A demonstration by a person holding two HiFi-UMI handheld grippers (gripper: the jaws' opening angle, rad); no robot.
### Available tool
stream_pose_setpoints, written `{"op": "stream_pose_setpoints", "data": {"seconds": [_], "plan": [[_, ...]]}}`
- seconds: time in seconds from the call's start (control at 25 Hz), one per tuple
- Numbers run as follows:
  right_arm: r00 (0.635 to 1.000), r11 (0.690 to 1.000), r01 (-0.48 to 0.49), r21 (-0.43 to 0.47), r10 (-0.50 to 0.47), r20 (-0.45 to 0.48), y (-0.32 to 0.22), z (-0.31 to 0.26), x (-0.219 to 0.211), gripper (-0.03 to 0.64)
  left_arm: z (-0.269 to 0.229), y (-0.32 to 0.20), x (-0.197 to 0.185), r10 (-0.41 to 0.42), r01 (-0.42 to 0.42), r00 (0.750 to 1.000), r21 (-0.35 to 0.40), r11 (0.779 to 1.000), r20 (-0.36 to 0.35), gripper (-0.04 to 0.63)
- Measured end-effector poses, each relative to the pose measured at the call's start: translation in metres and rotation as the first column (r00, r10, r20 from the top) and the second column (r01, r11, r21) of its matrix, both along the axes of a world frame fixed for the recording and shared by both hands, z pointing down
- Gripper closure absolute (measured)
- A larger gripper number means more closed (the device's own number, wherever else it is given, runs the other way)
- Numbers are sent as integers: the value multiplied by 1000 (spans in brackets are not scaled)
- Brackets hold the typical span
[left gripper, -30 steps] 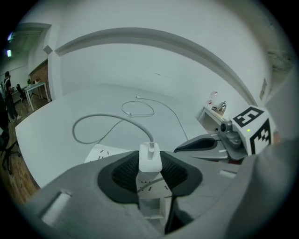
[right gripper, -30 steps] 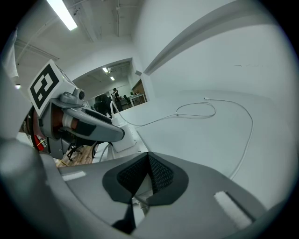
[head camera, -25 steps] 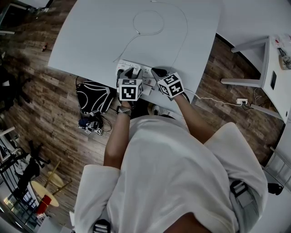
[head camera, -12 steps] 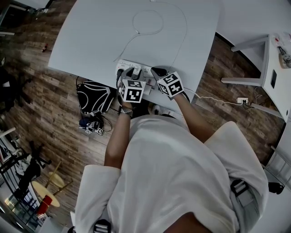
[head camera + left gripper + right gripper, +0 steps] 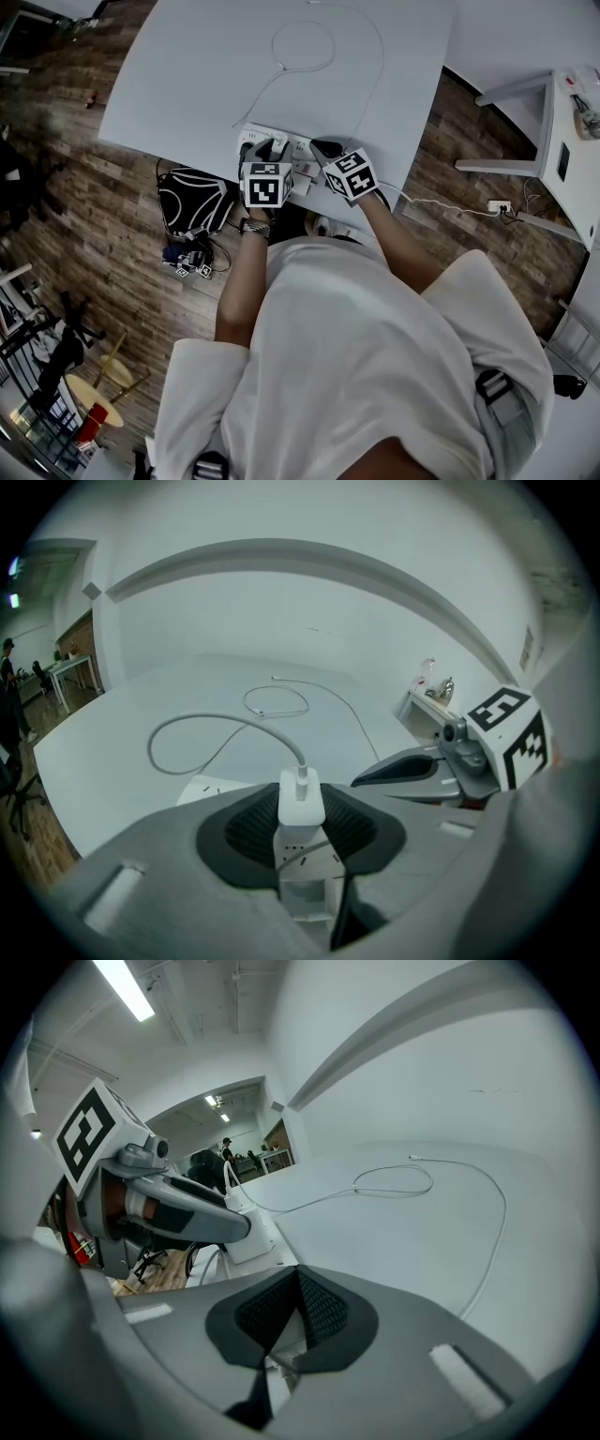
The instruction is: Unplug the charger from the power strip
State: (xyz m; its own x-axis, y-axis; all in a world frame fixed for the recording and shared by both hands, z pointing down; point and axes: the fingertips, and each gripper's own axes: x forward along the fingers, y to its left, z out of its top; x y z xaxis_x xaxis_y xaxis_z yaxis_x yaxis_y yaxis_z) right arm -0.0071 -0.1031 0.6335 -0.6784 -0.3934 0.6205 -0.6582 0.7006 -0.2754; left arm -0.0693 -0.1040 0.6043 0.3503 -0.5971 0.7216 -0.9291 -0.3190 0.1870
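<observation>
A white power strip [image 5: 281,146] lies along the near edge of the white table [image 5: 187,84]. A white charger [image 5: 300,799] stands plugged into the strip [image 5: 302,878], and its white cable [image 5: 202,726] loops away over the table. My left gripper [image 5: 300,803] is shut on the charger, one dark pad on each side of it. In the head view the left gripper [image 5: 265,152] sits over the strip's left part. Just to its right, my right gripper [image 5: 323,148] points down at the strip. In the right gripper view the right gripper [image 5: 298,1283] has its pads meeting at the tips, with nothing held.
The cable [image 5: 305,47] makes a loop at the table's middle. A black bag [image 5: 194,202] lies on the wooden floor under the table's near left edge. A floor socket with a white lead [image 5: 497,208] and another white table [image 5: 562,141] are to the right.
The left gripper's marker cube wobbled slightly and is back where it was. The charger and the right gripper have not moved.
</observation>
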Motion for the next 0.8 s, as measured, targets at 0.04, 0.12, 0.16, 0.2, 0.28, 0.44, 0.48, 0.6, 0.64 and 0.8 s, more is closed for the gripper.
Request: {"op": "stream_pose_setpoints", "data": {"seconds": [0.04,0.12,0.16,0.2,0.28,0.44,0.48,0.6,0.64,0.8], "plan": [[1000,1000,0,0,0,1,0,0,0,615,0,0,0,-4,4,1000,0,1000,-6,454],[1000,1000,0,2,0,1,0,0,0,615,0,0,-1,-8,8,1000,-3,1000,-13,454],[1000,1000,0,2,0,1,0,0,0,615,0,-1,-1,-9,9,1000,-4,1000,-15,454],[1000,1000,0,2,0,1,0,0,0,615,0,-1,-1,-9,9,1000,-3,1000,-17,454],[1000,1000,-1,3,1,1,-1,0,0,615,0,-2,-1,-8,8,1000,-3,1000,-17,454],[1000,1000,-1,4,1,-1,-1,0,0,615,0,-3,1,45,-47,997,24,999,69,456],[1000,1000,0,5,0,-2,-1,0,0,615,0,-3,2,63,-67,993,30,997,99,456],[1000,1000,-1,6,1,-5,0,1,-1,615,1,-1,3,90,-95,986,33,995,143,456],[1000,1000,-1,5,1,-4,0,1,-1,615,1,-1,3,91,-96,985,33,995,145,456],[1000,1000,-2,5,2,-2,1,-1,0,615,-1,0,4,82,-86,988,29,996,129,456]]}}
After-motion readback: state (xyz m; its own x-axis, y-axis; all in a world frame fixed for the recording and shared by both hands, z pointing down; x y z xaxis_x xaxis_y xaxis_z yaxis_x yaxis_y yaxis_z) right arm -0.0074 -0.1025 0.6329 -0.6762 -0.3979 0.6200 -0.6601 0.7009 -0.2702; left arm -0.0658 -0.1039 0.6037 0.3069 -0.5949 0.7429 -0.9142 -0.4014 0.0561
